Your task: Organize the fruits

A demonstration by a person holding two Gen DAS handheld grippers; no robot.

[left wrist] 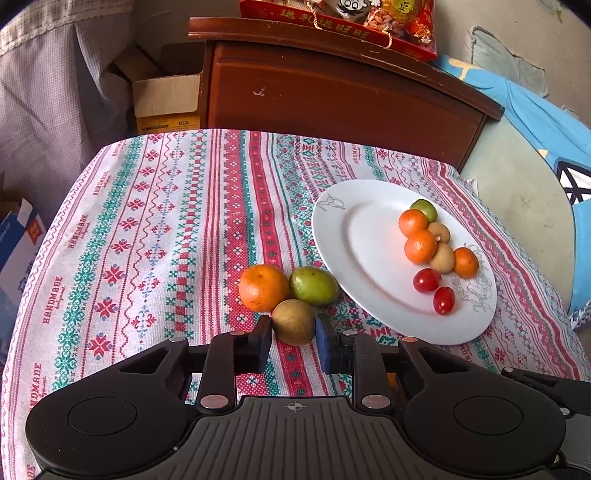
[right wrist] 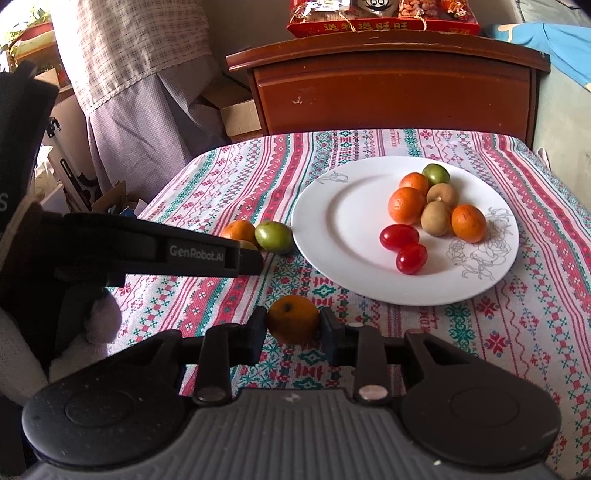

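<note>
A white plate (left wrist: 343, 236) on the patterned tablecloth holds several small oranges, brown fruits, a green fruit and two cherry tomatoes (left wrist: 426, 280). Left of the plate lie an orange (left wrist: 263, 287), a green fruit (left wrist: 314, 285) and a brown fruit (left wrist: 293, 321). My left gripper (left wrist: 293, 334) has its pads on either side of the brown fruit, touching it. My right gripper (right wrist: 293, 325) is shut on a small orange (right wrist: 293, 323) in front of the plate (right wrist: 332, 221). The left gripper's finger (right wrist: 207, 254) shows in the right wrist view, hiding most of the brown fruit.
A dark wooden cabinet (left wrist: 332, 92) stands behind the table with a red gift box (left wrist: 369, 26) on top. Cardboard boxes (left wrist: 166, 99) sit on the floor at the back left. A blue cloth (left wrist: 535, 118) lies at the right. The table's edges fall away left and right.
</note>
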